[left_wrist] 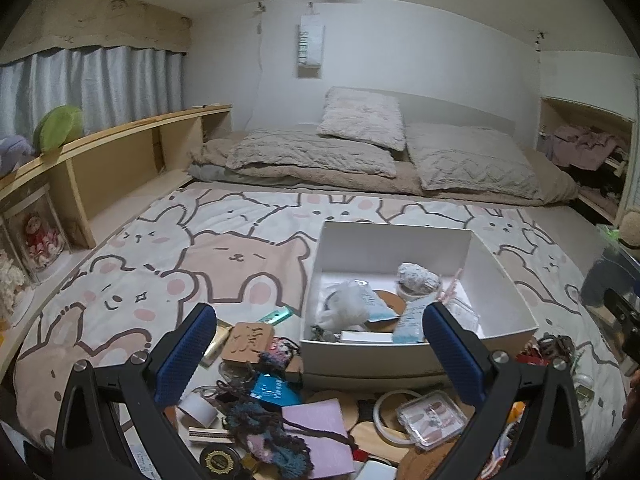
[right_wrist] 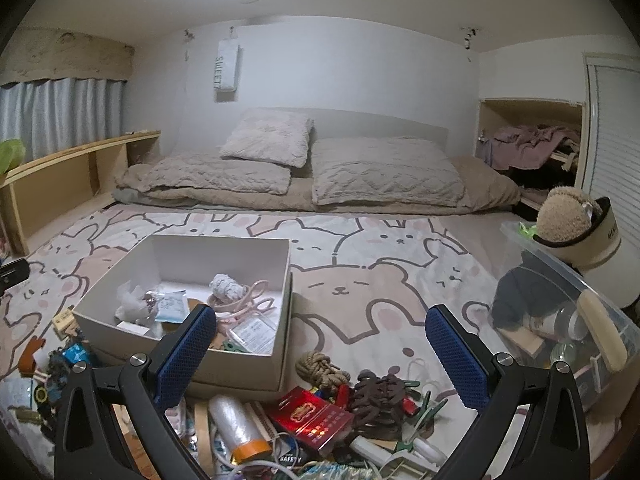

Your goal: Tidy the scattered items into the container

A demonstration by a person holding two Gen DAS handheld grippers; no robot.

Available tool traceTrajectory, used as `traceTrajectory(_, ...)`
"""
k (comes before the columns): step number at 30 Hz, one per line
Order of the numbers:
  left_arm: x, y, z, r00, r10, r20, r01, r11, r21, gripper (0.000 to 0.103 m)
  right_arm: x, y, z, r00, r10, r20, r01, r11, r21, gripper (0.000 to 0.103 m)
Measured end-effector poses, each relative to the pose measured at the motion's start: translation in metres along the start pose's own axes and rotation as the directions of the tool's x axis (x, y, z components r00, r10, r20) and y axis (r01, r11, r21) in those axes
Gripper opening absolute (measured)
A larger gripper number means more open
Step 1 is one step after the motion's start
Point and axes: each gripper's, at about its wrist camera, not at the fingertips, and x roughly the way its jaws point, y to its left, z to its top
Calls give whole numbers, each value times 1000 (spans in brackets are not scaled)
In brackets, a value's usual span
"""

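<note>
The white box (left_wrist: 404, 364) is sitting open on the cartoon-animal bedspread (left_wrist: 224, 256), in the middle of the near half of the bed; it is already holding a grey yarn ball (left_wrist: 416, 278), a crumpled white bag (left_wrist: 346, 304), pale blue packets (left_wrist: 408, 322) and a round wooden disc (left_wrist: 390, 300); in my right view pink looped cord (right_wrist: 248, 302) is lying there too. Scattered items are crowding the near side of the box: a carved wooden plaque (left_wrist: 248, 342), a blue foil packet (left_wrist: 272, 392), a dark knitted piece (left_wrist: 268, 436), a lilac card (left_wrist: 320, 436), a roll of white tape (left_wrist: 196, 408) and a clear case of false nails (left_wrist: 430, 420); to the right, a red packet (right_wrist: 310, 420), a knot of tan rope (right_wrist: 320, 368), a brown cut-out ornament (right_wrist: 378, 400) and a film-wrapped roll with an orange end (right_wrist: 236, 424). My left gripper (left_wrist: 318, 354) is hovering above the left pile, jaws spread wide and gripping nothing; my right gripper (right_wrist: 320, 354) is hanging over the right pile, equally spread and empty. Far beyond, grey pillows (right_wrist: 260, 160) are resting by the wall; a clear plastic bin (right_wrist: 576, 320) is standing at the right.
</note>
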Motion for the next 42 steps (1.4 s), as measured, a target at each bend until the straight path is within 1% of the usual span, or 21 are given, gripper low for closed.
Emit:
traceTrajectory(2,2,5,0,1000,15,3,-15,1000,-13,103,3,-5,-1,1000,-2,0,2,1000,31,103)
traceTrajectory(5,7,13,-2,999,36,-4,-37,999,-33,103,11,-13,-4,1000,17,-20,-16,997,76,103)
traceTrajectory(9,17,27,-7,997,68,-31,-70,996,-64,103,19,-16,-8,999,16,-48,-12,996,84,103)
traceTrajectory(14,31,39,-17,991,107,-77,-112,991,-70,103,29,-18,-12,997,12,-76,-6,997,78,103)
traceTrajectory(19,44,48,-36,983,101,-152,-114,990,-83,103,37,-22,-18,994,21,-106,-11,996,92,103)
traceTrajectory(24,58,52,-54,965,115,-234,-137,987,-83,103,44,-26,-23,993,0,-122,10,997,81,103)
traceTrajectory(28,65,55,-69,954,102,-283,-133,987,-92,103,52,-33,-27,989,-14,-147,27,996,87,103)
traceTrajectory(32,72,60,-83,935,119,-334,-157,984,-89,103,60,-37,-33,986,-9,-166,23,997,79,103)
traceTrajectory(35,77,65,-94,919,125,-374,-173,980,-97,103,65,-35,-39,987,-21,-159,27,999,32,103)
traceTrajectory(37,79,66,-100,910,128,-394,-180,979,-98,103,70,-32,-43,982,-28,-186,29,1000,4,103)
traceTrajectory(40,81,67,-108,901,130,-413,-184,979,-93,103,75,-32,-46,973,-4,-229,-7,999,-44,103)
traceTrajectory(41,83,67,-110,897,134,-422,-189,978,-90,103,77,-32,-47,971,-7,-239,-11,997,-76,103)
traceTrajectory(42,84,68,-112,891,139,-432,-195,977,-87,103,78,-34,-48,968,-35,-249,6,993,-114,103)
